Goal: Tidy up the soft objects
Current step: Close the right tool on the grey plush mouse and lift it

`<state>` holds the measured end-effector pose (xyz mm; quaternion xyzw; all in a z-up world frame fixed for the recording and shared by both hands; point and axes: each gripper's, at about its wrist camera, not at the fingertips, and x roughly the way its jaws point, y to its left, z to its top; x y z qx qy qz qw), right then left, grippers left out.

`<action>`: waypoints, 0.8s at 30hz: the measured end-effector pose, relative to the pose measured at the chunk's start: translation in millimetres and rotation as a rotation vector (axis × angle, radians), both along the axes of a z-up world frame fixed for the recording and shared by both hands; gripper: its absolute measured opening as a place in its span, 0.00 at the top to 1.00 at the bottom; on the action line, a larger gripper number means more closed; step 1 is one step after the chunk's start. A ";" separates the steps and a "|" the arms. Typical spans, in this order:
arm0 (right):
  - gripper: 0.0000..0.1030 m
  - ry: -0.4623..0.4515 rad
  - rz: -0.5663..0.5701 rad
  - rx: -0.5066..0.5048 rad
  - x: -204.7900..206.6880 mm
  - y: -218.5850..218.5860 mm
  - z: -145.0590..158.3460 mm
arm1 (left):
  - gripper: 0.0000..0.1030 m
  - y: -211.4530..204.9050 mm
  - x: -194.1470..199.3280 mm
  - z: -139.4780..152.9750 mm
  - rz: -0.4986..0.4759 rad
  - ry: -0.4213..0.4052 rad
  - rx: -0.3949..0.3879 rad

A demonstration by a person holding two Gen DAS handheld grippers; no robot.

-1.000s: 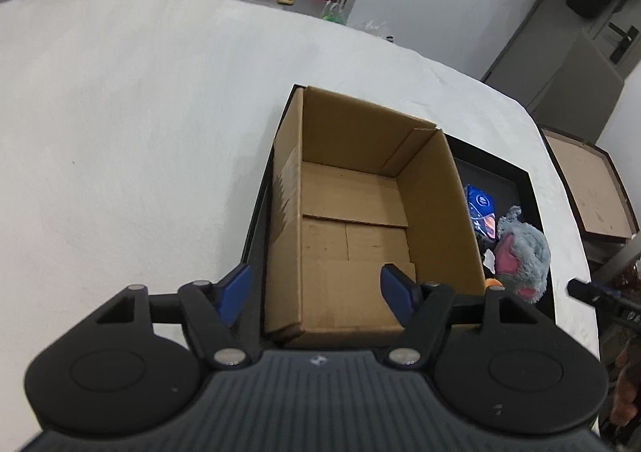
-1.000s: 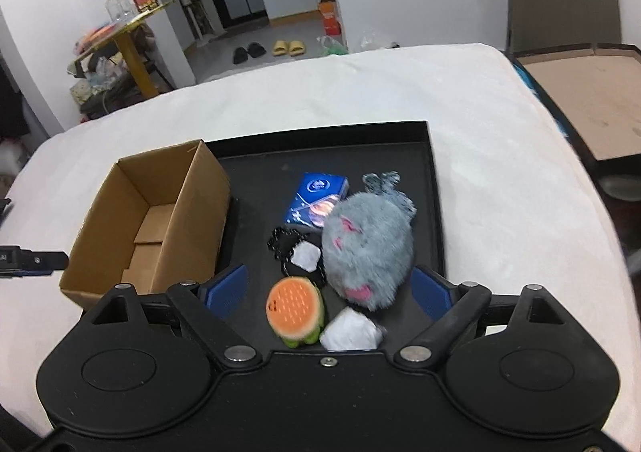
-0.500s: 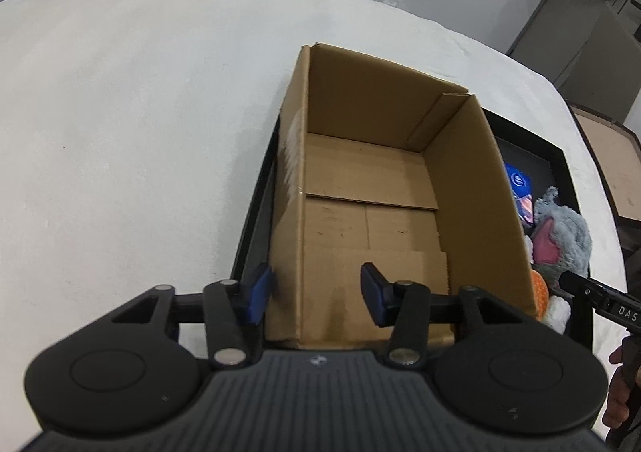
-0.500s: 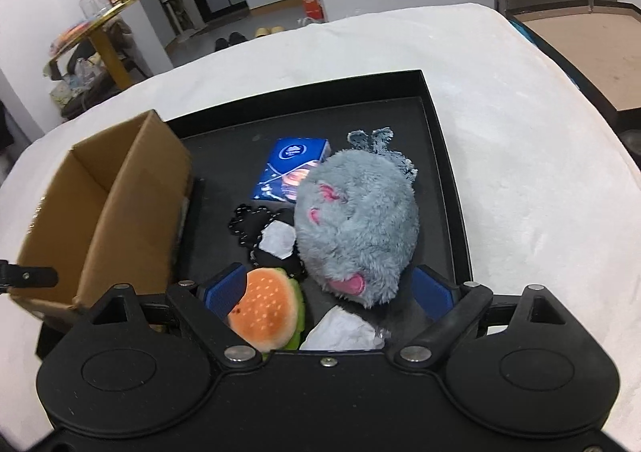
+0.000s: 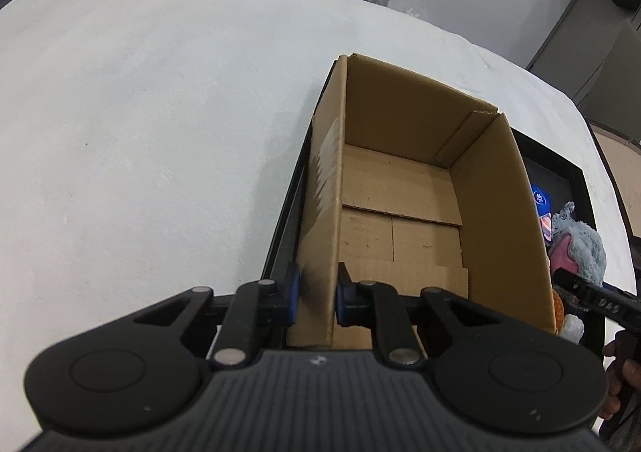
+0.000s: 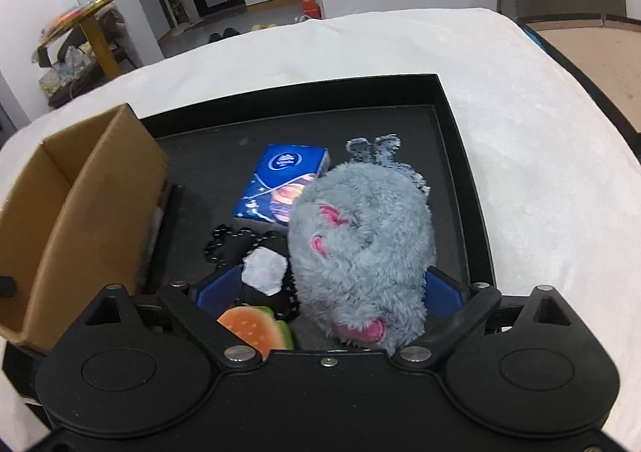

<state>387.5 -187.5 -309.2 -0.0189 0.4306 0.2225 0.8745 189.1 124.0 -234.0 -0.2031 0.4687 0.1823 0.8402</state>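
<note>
L gripper [image 5: 316, 293] has gone from wide to clamped on the near left wall of the cardboard box [image 5: 400, 187], which stands empty at the left end of the black tray [image 6: 460, 155], so the box is now steadied for loading. R gripper [image 6: 326, 289] has dropped closer w/ jaws spread wide round the grey plush toy [image 6: 360, 235], right of the box (not pinched yet); burger toy [image 6: 256, 325] and tissue pack [image 6: 286, 175] lie btw. box and plush, awaiting their turn.
</note>
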 end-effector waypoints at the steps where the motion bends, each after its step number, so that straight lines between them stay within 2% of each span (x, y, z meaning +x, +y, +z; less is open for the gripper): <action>1: 0.19 -0.011 0.008 -0.022 -1.1 1.5 -1.1 | 0.85 -0.7 -0.2 -0.2 0.006 -0.001 0.000; 2: 0.31 -0.024 0.013 -0.047 -2.8 2.3 -1.5 | 0.85 -1.6 -0.1 -0.4 0.011 -0.004 0.001; 4: 0.42 -0.031 0.004 -0.059 -3.8 -1.7 -0.8 | 0.85 -2.0 -1.5 -0.3 0.023 -0.008 0.003; 8: 0.50 -0.014 0.001 -0.013 -1.9 -11.0 3.5 | 0.85 -1.7 -4.0 0.6 0.033 -0.015 0.002; 15: 0.54 -0.016 0.007 0.033 -11.0 -17.8 11.3 | 0.85 -4.1 -2.2 0.4 0.030 -0.011 0.000; 24: 0.54 -0.055 0.039 0.082 -21.6 -11.3 38.4 | 0.85 -3.9 -1.8 -0.3 0.008 -0.011 0.005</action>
